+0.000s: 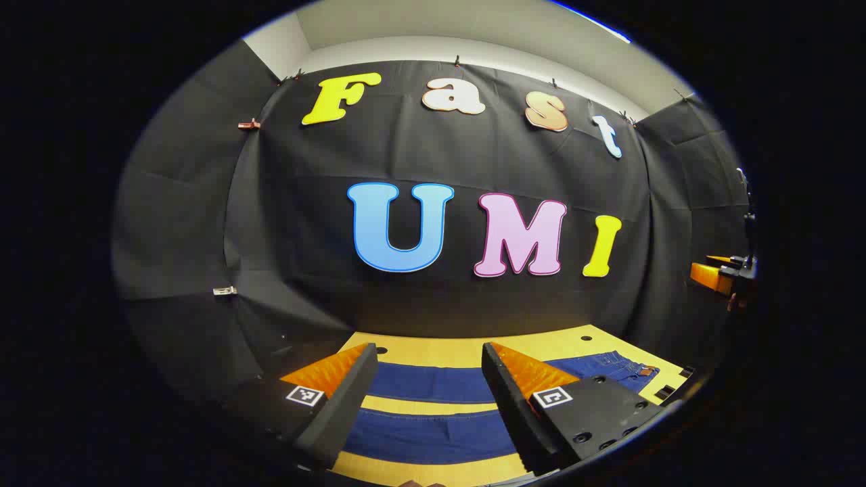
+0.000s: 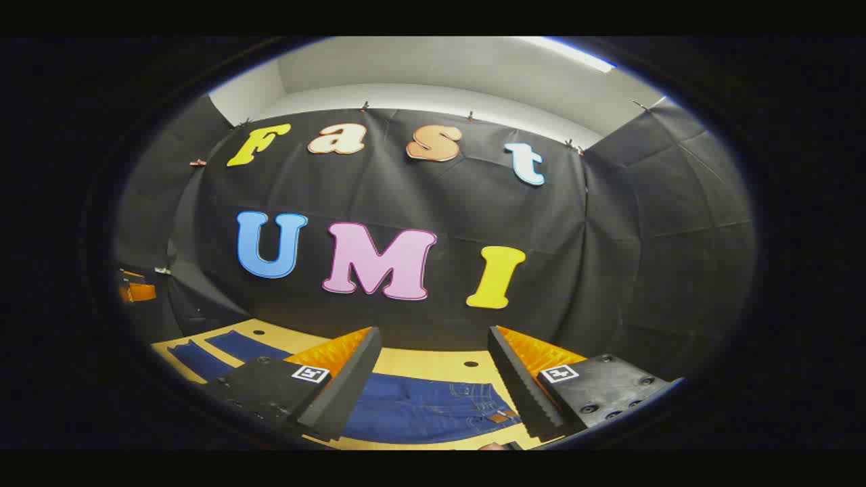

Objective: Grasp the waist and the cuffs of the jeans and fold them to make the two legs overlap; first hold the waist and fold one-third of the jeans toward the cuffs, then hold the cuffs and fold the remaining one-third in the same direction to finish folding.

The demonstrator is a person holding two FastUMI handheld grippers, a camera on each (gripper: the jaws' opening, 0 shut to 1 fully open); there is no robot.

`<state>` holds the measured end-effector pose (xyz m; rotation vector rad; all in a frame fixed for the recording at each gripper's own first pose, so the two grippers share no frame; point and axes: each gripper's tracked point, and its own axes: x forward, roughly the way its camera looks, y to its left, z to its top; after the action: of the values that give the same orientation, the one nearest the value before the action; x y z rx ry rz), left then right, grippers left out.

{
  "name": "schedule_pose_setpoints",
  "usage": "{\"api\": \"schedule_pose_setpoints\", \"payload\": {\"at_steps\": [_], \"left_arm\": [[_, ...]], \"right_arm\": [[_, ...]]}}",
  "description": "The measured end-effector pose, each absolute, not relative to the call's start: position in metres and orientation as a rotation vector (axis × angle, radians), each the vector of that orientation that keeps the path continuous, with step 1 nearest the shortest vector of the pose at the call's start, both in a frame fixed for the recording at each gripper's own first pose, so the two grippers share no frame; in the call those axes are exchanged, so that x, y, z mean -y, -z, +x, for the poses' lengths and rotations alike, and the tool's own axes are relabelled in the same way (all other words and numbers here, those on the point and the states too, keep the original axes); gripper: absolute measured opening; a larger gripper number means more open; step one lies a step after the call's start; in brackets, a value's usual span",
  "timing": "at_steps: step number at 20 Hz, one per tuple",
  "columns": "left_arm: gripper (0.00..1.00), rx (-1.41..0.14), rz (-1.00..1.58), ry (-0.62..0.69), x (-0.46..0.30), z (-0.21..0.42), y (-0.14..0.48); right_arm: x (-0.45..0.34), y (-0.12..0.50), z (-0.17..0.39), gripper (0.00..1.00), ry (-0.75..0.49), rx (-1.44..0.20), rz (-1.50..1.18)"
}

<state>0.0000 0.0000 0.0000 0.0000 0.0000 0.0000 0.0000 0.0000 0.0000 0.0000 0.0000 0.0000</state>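
Jeans spread flat on the yellow table, blue denim, both legs running side by side as two separate bands with a strip of tabletop showing between them. Waist end off to the right in the left gripper view, brown patch just visible there. Left gripper held above the legs, fingers wide apart, nothing between them, no contact with the cloth. Over in the right gripper view, same jeans again, waistband and pocket stitching lying right under the right gripper, leather patch near its right finger. Right gripper spread wide too, released, grasping nothing, poised over the waist. Legs stretching away to the left there, still parted, not overlapped. Small dark holes dotted along the table near the back edge. Far gripper glimpsed at the right rim of the left gripper view, too small to judge. Fold not yet started.
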Motion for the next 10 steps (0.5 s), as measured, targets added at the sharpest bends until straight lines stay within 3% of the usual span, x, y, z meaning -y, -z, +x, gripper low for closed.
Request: {"api": "schedule_pose_setpoints", "payload": {"at_steps": [10], "left_arm": [[0.96, 0.016, -0.003, 0.027, 0.002, 0.007, -0.008]], "right_arm": [[0.011, -0.023, 0.0, 0.97, 0.029, 0.044, -0.057]]}}
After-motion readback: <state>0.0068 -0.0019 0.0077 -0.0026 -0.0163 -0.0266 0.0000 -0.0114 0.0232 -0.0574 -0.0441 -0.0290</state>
